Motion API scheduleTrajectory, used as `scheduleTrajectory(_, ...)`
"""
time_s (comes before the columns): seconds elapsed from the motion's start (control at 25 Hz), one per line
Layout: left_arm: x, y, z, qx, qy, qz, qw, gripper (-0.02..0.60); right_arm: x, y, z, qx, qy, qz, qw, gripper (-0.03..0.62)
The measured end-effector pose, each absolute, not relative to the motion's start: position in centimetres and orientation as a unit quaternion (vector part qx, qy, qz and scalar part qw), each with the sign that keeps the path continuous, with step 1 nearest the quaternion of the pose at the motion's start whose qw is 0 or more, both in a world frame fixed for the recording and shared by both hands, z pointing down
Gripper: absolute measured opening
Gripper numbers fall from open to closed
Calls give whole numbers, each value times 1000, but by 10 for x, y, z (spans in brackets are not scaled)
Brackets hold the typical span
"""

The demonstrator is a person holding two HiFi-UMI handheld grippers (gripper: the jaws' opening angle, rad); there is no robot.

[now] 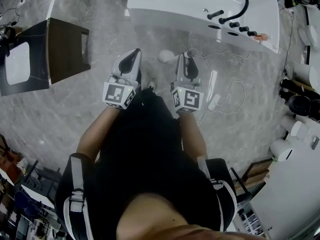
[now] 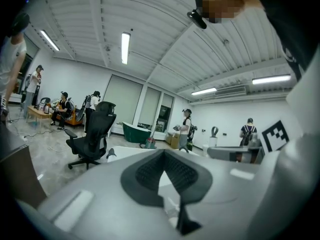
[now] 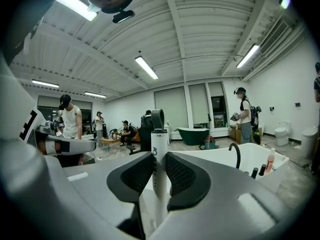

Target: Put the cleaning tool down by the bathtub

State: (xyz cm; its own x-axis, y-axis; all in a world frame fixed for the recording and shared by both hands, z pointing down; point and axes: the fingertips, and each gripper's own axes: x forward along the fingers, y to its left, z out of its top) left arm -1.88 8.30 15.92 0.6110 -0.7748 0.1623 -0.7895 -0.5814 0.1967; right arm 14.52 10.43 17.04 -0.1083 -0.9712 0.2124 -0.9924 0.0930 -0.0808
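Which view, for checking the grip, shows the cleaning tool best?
The right gripper view: the cleaning tool stands upright, clamped between the right tongs. The head view mostly hides it behind those tongs; the left gripper view misses it.

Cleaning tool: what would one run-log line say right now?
right gripper: jaws shut on cleaning tool | left gripper: jaws together, empty | bathtub: ahead, tool not yet set down
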Motion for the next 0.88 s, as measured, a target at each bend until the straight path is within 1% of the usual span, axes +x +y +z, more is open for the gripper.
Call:
scheduleTrajectory(0.44,-20,25,209,884,-445,42,138,8,129,38,237,656,-743,111,74,86)
scheduleTrajectory(0.88,-18,-30,267,878,-448,48,162,8,137,-15,311,663,-733,122,86,86)
